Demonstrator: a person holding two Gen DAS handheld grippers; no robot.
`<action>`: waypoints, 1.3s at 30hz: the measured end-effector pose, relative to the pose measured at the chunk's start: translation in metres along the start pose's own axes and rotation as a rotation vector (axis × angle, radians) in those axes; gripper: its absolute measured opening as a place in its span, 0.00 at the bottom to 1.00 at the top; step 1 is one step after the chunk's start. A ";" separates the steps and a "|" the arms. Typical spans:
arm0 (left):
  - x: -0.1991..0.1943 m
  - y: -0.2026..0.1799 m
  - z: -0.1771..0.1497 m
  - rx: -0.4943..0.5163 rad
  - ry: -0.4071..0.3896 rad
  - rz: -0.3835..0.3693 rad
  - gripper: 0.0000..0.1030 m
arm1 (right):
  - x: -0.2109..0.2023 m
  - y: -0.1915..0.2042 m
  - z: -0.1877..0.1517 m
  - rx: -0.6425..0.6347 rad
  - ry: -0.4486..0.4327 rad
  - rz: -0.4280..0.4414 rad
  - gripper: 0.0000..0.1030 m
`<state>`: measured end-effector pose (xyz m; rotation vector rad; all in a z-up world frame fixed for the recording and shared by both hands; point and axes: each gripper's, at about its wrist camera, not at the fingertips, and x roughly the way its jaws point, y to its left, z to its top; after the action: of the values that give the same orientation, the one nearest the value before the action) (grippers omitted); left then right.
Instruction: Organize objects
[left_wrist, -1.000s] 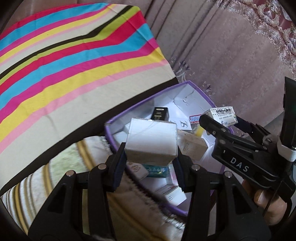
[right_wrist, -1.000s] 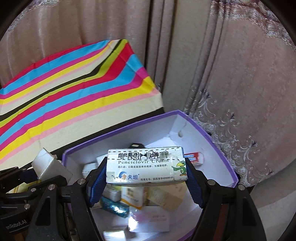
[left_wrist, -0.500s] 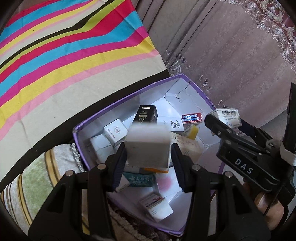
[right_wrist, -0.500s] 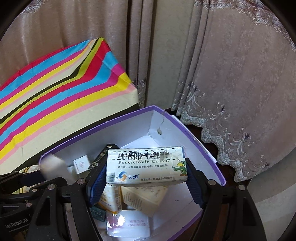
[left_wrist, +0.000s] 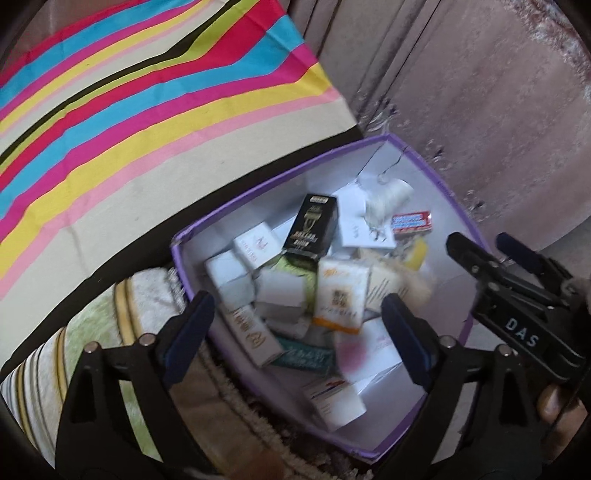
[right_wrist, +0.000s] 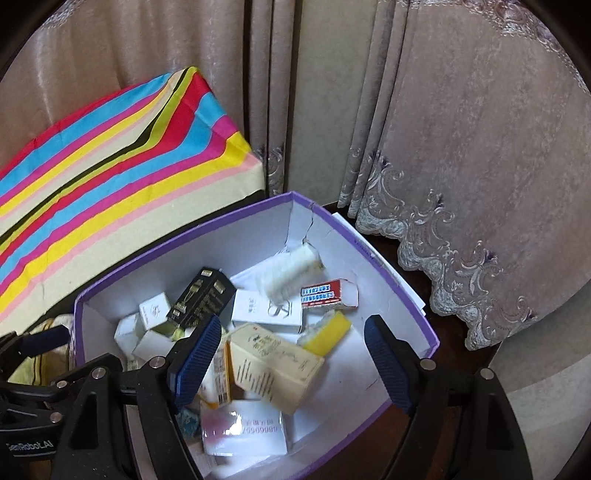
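My purple-rimmed box (right_wrist: 402, 288) with white walls sits on the floor beside the striped cloth (right_wrist: 110, 184), heaped with small cartons, one black carton (left_wrist: 312, 227) on top. Both my grippers point steeply down over it, left gripper (left_wrist: 295, 328) and right gripper (right_wrist: 293, 354) opening with nothing between the pads. The right one reads "DAS".

Black plastic left gripper (left_wrist: 295, 328) & right gripper (right_wrist: 293, 360), blue ribbed pads, silver screws, "DAS" label.

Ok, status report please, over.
Both claws, left and right, opening, nothing between. Purple box full of small cartons. Nothing in the way.
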<state>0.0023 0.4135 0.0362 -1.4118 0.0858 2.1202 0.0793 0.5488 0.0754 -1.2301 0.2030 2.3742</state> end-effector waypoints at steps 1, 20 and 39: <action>-0.001 0.001 -0.003 -0.006 0.009 0.006 0.92 | -0.002 0.001 -0.003 -0.009 0.005 -0.001 0.79; 0.001 0.026 -0.022 -0.158 0.107 -0.164 0.97 | -0.018 0.016 -0.020 -0.046 0.046 -0.001 0.79; 0.001 0.019 -0.022 -0.121 0.086 -0.134 0.99 | -0.012 0.016 -0.027 -0.053 0.069 0.008 0.79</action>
<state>0.0111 0.3898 0.0210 -1.5339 -0.1028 1.9837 0.0977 0.5219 0.0684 -1.3391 0.1686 2.3602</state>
